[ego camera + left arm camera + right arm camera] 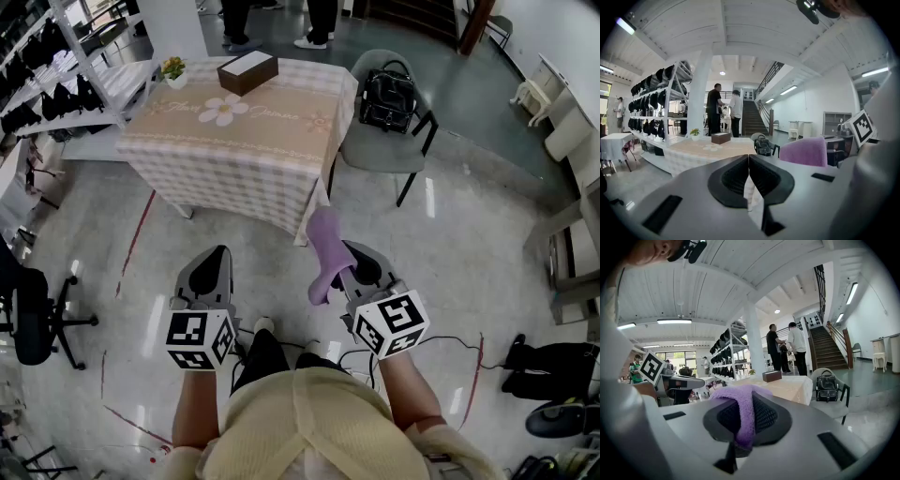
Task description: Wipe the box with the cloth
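At the right gripper (358, 266), I find the jaws clamped on the purple cloth (325, 246), its free end standing up as a wiping face. Left gripper (748, 165) jaws are together, empty (free to steady the box (247, 71), I judge). That box sits near the worktop's (234, 155) far edge, well apart; open floor (450, 234) lies between, chair (375, 150) at right.

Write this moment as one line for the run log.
left gripper: shut, empty | right gripper: shut on cloth | box: on table, untouched | wipe: not started

Purple cloth (328, 248) clamped in right tongs (749, 401); brown box (247, 71) on table (234, 155).
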Action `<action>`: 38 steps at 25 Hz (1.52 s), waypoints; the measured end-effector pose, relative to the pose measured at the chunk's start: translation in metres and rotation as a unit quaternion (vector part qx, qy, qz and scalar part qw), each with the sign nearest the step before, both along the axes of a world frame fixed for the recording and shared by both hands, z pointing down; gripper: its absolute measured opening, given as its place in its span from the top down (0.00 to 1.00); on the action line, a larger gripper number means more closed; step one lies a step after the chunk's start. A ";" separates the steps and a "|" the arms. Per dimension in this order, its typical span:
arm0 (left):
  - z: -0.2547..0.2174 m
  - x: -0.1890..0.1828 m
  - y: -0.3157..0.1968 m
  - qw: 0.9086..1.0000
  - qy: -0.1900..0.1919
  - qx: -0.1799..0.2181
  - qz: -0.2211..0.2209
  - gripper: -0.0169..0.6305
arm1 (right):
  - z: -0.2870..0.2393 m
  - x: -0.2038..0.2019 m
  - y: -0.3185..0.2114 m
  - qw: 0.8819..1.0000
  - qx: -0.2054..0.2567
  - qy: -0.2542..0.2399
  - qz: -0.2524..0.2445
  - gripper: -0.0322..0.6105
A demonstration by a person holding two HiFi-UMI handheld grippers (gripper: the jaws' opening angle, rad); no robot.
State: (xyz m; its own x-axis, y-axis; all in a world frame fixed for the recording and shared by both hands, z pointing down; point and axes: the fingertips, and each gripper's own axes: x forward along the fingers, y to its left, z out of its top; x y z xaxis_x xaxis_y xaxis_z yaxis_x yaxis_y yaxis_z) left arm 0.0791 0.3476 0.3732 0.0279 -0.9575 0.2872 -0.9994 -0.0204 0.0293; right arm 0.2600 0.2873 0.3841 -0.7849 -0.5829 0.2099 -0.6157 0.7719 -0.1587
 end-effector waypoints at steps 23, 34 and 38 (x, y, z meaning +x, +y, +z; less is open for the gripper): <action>0.014 -0.082 -0.064 0.996 0.070 0.013 0.055 0.95 | 0.006 -0.091 -0.057 0.999 -0.035 -0.026 0.013 0.88; 0.016 -0.132 -0.082 0.993 0.093 0.003 0.071 0.95 | 0.008 -0.155 -0.077 0.999 -0.037 -0.028 0.005 0.88; 0.019 -0.145 -0.082 0.994 0.057 -0.004 0.088 0.95 | 0.011 -0.175 -0.082 0.999 -0.040 -0.031 0.007 0.88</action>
